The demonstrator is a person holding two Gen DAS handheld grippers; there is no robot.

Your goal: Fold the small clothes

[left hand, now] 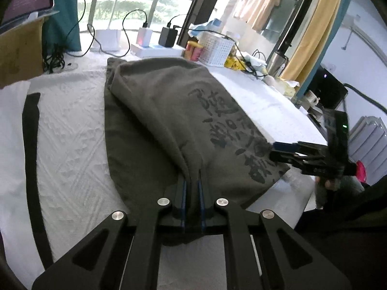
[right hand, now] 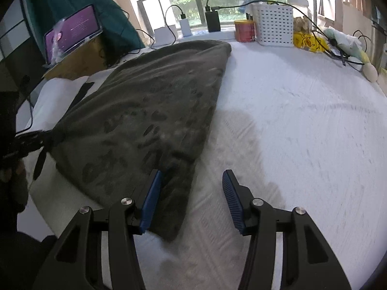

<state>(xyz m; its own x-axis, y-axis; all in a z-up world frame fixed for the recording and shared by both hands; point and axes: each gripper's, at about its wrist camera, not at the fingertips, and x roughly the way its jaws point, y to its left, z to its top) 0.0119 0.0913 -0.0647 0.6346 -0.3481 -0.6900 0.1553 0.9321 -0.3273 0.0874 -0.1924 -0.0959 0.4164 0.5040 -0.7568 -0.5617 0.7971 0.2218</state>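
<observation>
The left gripper [left hand: 192, 181] has its two blue-padded jaws drawn nearly together on a pinched ridge of the olive-grey T-shirt with dark brush-style lettering [left hand: 169, 111]. The fabric rises between the pads and runs back through the jaws toward the camera, so the grip is firm on the cloth's near edge. In the right wrist view the same claw [right hand: 47, 136] shows at the far left, the cloth gathered to a point where it bites.

The right gripper [right hand: 192, 181] stands part open. Its left blue pad [right hand: 151, 200] lies against the shirt's near right corner, while the right pad [right hand: 232, 201] sits apart over bare covering; the pads do not press the cloth between them. In the left wrist view this claw [left hand: 274, 148] reaches in from the right, at the shirt's right edge.

The shirt [right hand: 145, 111] lies on the white textured table covering [left hand: 72, 130], already doubled over, with an upper layer lapped across a lower one and soft folds along its left side. The printed characters run down its right half. Its long axis runs from the near edge, where the claws are, to the far end near the white perforated plastic basket [left hand: 217, 48] and the window. The far end is rounded and lies flat; the near end is lifted slightly where it is pinched.
</observation>
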